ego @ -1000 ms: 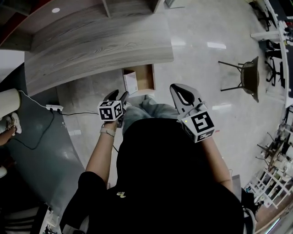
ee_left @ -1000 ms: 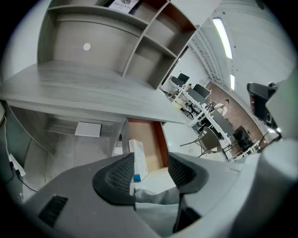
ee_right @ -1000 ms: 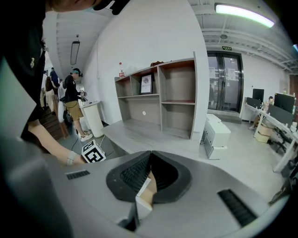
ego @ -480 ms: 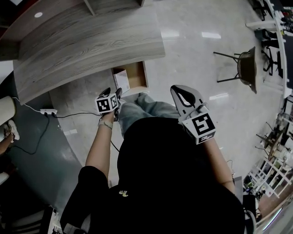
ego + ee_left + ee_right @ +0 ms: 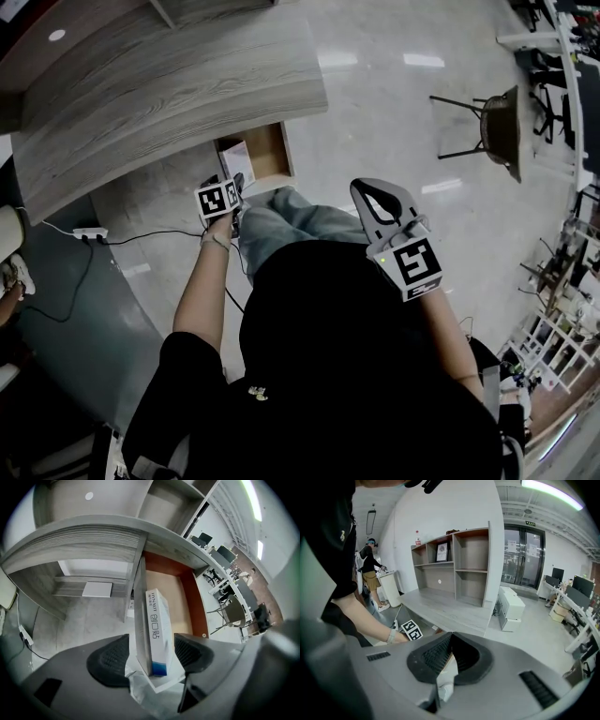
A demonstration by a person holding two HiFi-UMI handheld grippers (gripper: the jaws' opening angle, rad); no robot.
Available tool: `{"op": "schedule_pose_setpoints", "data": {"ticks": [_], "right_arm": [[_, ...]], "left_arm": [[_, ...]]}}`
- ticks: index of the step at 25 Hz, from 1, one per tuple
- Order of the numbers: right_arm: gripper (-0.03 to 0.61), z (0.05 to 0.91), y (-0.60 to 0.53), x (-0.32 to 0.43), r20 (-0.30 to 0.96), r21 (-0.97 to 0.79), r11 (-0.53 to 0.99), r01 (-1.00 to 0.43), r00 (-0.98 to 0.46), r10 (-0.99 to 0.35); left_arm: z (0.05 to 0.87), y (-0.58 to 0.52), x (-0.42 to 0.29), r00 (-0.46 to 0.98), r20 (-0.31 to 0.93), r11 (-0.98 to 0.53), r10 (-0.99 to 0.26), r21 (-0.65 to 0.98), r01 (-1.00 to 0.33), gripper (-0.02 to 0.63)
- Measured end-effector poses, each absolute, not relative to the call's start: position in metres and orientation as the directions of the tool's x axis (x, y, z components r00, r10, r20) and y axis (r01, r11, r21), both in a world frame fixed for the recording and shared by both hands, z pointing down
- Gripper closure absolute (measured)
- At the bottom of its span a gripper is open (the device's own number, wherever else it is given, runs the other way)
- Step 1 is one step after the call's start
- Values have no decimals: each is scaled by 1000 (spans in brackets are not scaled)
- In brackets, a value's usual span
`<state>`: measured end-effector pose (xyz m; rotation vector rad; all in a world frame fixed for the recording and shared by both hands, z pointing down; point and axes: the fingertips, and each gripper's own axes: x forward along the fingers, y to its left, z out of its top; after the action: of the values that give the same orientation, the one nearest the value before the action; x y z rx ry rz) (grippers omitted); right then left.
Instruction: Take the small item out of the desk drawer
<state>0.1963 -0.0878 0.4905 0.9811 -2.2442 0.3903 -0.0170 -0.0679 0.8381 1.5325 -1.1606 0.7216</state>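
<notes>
As the left gripper's [image 5: 151, 657] jaws open, the white-and-blue plaster box [image 5: 155, 627] stands btwn the pads, unpressed, in the counter's open drawer [image 5: 190, 595] by its side wall, long axis straight ahead along the jaws. Right gripper [image 5: 449, 649], jaws together, hangs farther back.

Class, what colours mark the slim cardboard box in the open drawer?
The box is white with a blue end; left gripper view.
</notes>
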Motion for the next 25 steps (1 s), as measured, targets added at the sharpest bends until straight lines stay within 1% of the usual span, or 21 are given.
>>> {"op": "schedule_pose_setpoints", "data": {"ticks": [6, 16, 19, 25], "right_arm": [[581, 495, -85, 200, 688, -7, 671, -741, -491, -535], [581, 498, -84, 203, 694, -5, 669, -744, -484, -533], [581, 497, -84, 202, 687, -7, 666, -746, -487, -539], [581, 493, -85, 196, 678, -12, 670, -742, -498, -540]], "left_arm": [[857, -71, -17, 341, 892, 38, -297, 367, -929, 314], [868, -73, -8, 340, 899, 48, -275, 366, -929, 318], [863, -71, -14, 330, 901, 35, -283, 353, -935, 359], [854, -68, -14, 330, 898, 40, -290, 356, -934, 422]]}}
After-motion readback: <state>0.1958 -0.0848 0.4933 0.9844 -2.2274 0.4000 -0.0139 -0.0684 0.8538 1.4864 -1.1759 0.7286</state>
